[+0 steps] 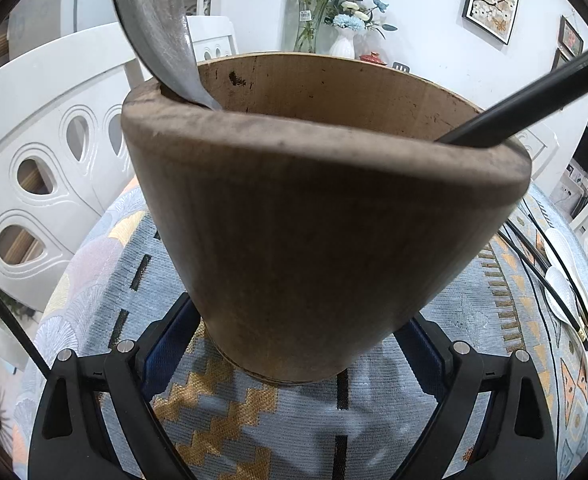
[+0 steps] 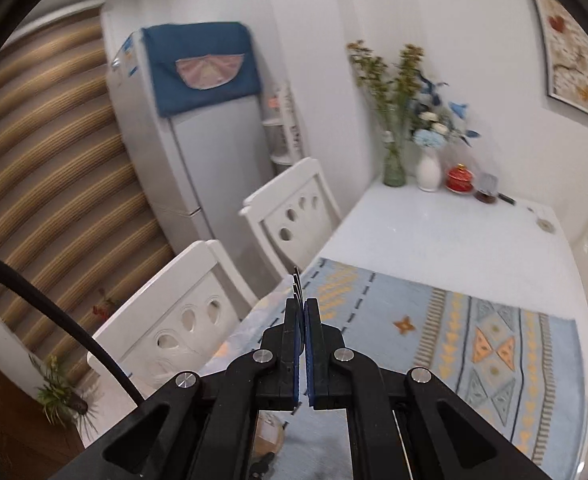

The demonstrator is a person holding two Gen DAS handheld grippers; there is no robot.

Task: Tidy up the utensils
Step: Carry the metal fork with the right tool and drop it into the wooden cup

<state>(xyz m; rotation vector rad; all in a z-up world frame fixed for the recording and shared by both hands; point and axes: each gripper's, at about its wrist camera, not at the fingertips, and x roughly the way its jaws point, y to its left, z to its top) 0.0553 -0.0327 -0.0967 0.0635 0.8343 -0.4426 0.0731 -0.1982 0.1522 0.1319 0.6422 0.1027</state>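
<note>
In the left wrist view, the left gripper (image 1: 294, 344) is seen with its jaws spread wide and set against both sides of a wooden utensil holder (image 1: 313, 220), near its base; the contact points are hidden by the holder's body. The holder stands on a patterned cloth (image 1: 230, 420) on the desk. A metal blade-like utensil (image 1: 158, 32) and a black handle (image 1: 533, 96) lean out of it, both cut off by the frame. White spoons (image 1: 559, 276) are glimpsed at the right edge.

In the right wrist view, the right gripper (image 2: 302, 312) is closed on a thin dark utensil tip (image 2: 297, 284), possibly a fork; the rest is concealed. Beyond lie the white desk (image 2: 433, 232) and blurred vases (image 2: 427, 168).
</note>
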